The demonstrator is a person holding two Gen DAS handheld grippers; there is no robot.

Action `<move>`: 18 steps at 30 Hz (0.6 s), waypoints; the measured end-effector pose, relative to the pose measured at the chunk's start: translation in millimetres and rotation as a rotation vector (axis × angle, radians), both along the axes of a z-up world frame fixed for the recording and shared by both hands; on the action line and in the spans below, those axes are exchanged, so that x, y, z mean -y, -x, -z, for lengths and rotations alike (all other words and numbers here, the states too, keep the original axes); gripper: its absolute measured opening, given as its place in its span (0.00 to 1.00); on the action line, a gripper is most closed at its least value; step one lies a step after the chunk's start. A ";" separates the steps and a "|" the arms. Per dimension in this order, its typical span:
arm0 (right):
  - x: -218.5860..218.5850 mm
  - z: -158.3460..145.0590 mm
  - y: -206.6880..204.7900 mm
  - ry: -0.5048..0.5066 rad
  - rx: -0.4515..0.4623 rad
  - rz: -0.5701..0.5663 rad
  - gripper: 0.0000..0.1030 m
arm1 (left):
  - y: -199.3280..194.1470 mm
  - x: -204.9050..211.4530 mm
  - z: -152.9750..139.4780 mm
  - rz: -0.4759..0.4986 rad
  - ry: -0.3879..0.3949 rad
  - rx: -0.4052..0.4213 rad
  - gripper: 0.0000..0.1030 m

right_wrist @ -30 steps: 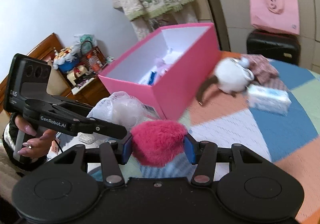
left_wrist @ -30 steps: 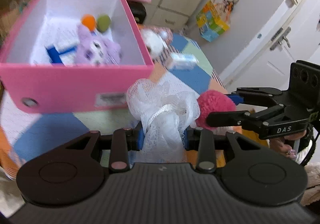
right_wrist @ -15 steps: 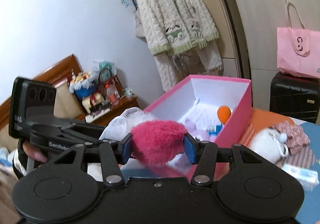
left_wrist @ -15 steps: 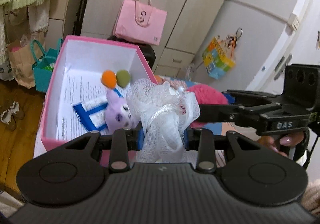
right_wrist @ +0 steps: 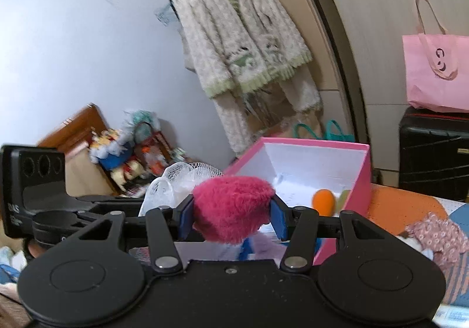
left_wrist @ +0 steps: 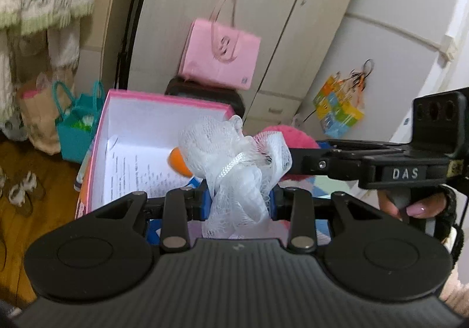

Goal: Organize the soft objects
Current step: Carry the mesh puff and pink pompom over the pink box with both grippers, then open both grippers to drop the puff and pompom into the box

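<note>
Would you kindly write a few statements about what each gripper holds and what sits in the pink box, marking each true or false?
1. The left gripper is shut on a white mesh bath pouf. True.
2. The right gripper is open with nothing between its fingers. False: it is shut on a magenta fluffy ball.
3. An orange ball lies inside the pink box. True.
4. The pink box has its lid on. False: it is open at the top, its white inside showing.
5. A pink tote bag stands behind the box, against the cupboards. True.
6. The fluffy ball already rests on the box floor. False: it is in the gripper, off the floor.
</note>
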State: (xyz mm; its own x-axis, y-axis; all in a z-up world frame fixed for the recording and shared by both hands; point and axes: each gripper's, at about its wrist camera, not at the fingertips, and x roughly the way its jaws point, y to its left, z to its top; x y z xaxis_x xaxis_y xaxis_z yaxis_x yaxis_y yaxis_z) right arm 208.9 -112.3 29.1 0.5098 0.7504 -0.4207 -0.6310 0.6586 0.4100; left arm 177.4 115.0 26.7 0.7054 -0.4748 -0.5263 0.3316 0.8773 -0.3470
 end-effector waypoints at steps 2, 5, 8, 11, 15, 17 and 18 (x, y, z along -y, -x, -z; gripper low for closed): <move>-9.1 5.5 -10.7 0.053 -0.008 0.012 0.56 | -17.9 -2.0 8.2 -0.003 -0.016 -0.047 0.33; -22.0 13.6 -27.6 0.123 -0.029 0.022 0.56 | -40.7 -4.3 19.5 -0.007 -0.044 -0.105 0.33; -32.2 19.7 -39.8 0.208 -0.024 0.035 0.56 | -58.4 -5.0 30.3 -0.021 -0.088 -0.144 0.33; -39.0 25.7 -46.5 0.271 -0.018 0.036 0.56 | -68.8 -3.7 36.2 -0.024 -0.155 -0.150 0.33; -41.3 32.0 -51.8 0.299 -0.027 0.019 0.56 | -74.5 -2.6 39.2 -0.014 -0.179 -0.161 0.33; -44.2 34.4 -55.5 0.311 -0.025 0.017 0.56 | -78.7 -1.2 41.0 -0.015 -0.190 -0.170 0.33; -45.7 35.4 -56.8 0.321 -0.022 0.019 0.57 | -79.9 -0.3 41.2 -0.015 -0.202 -0.168 0.33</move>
